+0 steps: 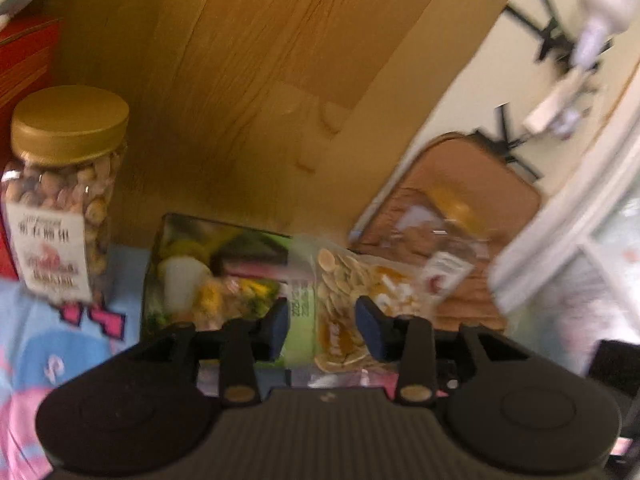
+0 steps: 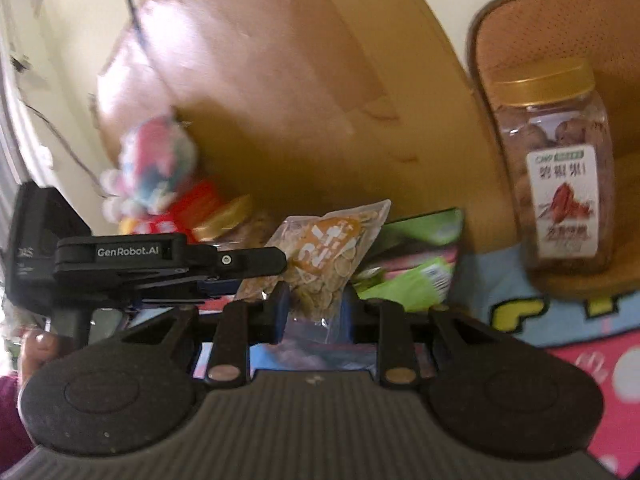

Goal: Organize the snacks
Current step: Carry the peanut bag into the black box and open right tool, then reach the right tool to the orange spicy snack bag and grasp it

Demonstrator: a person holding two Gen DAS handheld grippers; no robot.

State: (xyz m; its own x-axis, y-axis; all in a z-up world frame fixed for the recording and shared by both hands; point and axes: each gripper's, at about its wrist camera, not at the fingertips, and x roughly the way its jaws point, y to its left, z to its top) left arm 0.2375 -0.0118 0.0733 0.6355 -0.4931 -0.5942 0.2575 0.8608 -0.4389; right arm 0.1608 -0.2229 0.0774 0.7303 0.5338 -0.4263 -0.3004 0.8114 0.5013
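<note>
A clear bag of pumpkin seeds (image 1: 344, 308) with an orange label sits between the blue pads of my left gripper (image 1: 326, 330), whose jaws stand apart around it. The same bag (image 2: 324, 264) stands upright between the pads of my right gripper (image 2: 314, 312), which is closed on its lower part. A green snack bag (image 1: 208, 276) lies behind it, also in the right wrist view (image 2: 416, 264). A gold-lidded jar of nuts (image 1: 64, 196) stands at left. Another gold-lidded jar (image 2: 556, 172) stands at right on a brown cushion.
A large cardboard box (image 1: 256, 80) rises behind the snacks. A red box (image 1: 24, 64) is at far left. A brown cushioned seat (image 1: 472, 184) holds a clear jar. The left gripper's body (image 2: 160, 264) crosses the right wrist view. A plush toy (image 2: 156, 164) sits behind.
</note>
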